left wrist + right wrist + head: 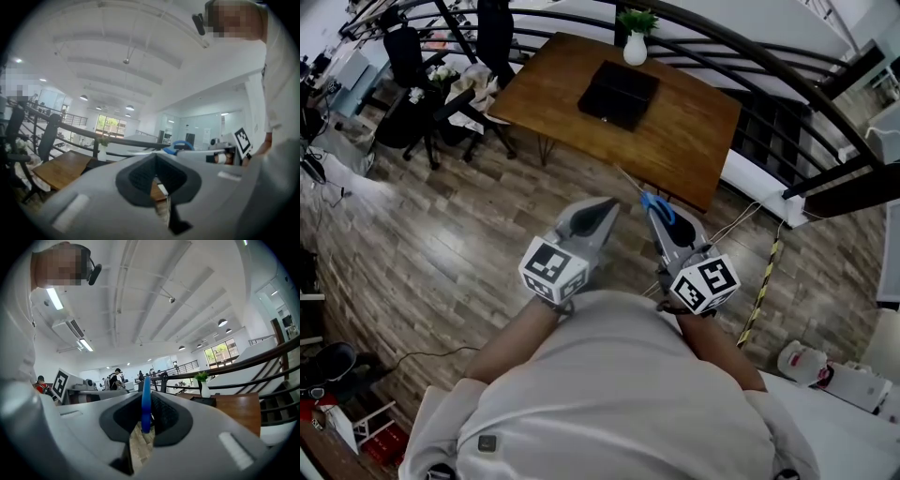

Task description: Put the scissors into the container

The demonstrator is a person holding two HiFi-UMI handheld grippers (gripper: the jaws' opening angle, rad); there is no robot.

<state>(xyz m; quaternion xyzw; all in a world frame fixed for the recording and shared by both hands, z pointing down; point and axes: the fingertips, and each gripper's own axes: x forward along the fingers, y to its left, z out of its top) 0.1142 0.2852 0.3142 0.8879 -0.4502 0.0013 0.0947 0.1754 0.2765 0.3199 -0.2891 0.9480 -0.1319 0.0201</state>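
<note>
- wooden plank floor [441, 244]: we log it across the middle and left of the head view.
- person's white top [619, 394]: it fills the bottom of the frame, with both forearms reaching up from it.
- wooden table [675, 131]: upper centre, well apart from both grippers.
- dark curved railing [750, 56]: it arcs across the top right, behind the table.
- container [619, 94]: black, flat and square, lying on the table near its far edge. we see nothing in it.
- left gripper [606, 210]: centre of the frame, just left of its partner. in its own view [158, 180] the jaws are closed together with nothing between them.
- right gripper [660, 216]: just right of centre, clenched on the scissors. we confirm the grip in its own view [146, 417].
- scissors [657, 206]: the blue handle stands upright between the right jaws [146, 401], over the floor and short of the table.
- white vase with a green plant [635, 47]: top centre, on the table just beyond the container.
</note>
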